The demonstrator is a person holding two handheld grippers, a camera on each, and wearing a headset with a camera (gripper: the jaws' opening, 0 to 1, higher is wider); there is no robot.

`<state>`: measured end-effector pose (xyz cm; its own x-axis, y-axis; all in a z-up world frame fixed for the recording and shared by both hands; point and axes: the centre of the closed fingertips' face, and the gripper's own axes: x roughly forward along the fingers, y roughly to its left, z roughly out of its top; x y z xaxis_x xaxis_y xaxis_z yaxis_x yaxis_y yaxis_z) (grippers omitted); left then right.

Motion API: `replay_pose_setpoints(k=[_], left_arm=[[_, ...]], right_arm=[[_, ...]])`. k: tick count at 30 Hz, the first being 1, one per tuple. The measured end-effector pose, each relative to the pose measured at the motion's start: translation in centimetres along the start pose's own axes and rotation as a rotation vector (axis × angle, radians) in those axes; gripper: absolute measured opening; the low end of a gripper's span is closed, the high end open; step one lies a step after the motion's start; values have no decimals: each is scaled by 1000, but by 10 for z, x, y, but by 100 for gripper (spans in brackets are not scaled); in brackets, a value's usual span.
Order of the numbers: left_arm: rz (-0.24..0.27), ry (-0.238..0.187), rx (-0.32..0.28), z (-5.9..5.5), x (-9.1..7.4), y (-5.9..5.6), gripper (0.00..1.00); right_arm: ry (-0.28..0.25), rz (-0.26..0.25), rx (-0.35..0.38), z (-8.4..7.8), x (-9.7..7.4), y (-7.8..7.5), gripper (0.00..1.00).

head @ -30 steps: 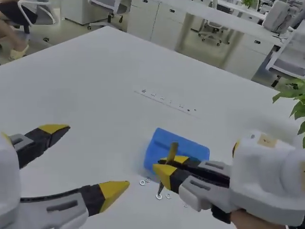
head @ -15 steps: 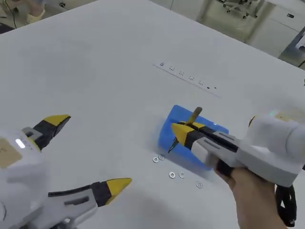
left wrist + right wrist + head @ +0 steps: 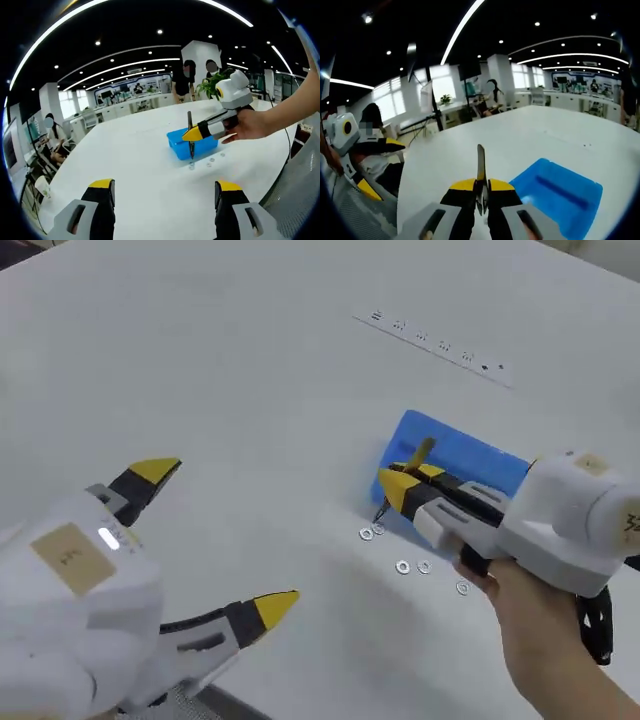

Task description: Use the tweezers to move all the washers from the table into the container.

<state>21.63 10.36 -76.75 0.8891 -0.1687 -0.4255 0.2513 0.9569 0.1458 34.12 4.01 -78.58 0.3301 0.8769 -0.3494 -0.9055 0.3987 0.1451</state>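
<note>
Clamping the tweezers [image 3: 421,451], your right gripper [image 3: 392,483] hides the blue container's [image 3: 470,452] near edge; washers [image 3: 402,567] lie on the table [image 3: 200,360] just beside it. Your left gripper [image 3: 225,535] gapes wide, well left.

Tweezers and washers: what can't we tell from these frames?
- Tweezers: tips too small in the head view to tell whether they hold a washer; in the right gripper view the right hand-held gripper hides them.
- Container: near side covered by that gripper in the head view; contents blurred in the right gripper view.
- Washers: specks in the left gripper view; count unclear.
</note>
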Motion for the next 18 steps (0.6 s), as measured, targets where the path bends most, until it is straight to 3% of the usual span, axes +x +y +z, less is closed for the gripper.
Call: replay_pose_setpoints(k=[4,12,18], left_arm=[[-3,21,9,-4,1,0,82],[20,13,-7,-4,-1,6,78],[9,24,2,-6,0,3,77]], right_arm=[[0,0,-13,-7,4,-4,4],[2,-3,-30,-16,11,-5,4],[39,-11,-69,-24,14,-6,4]])
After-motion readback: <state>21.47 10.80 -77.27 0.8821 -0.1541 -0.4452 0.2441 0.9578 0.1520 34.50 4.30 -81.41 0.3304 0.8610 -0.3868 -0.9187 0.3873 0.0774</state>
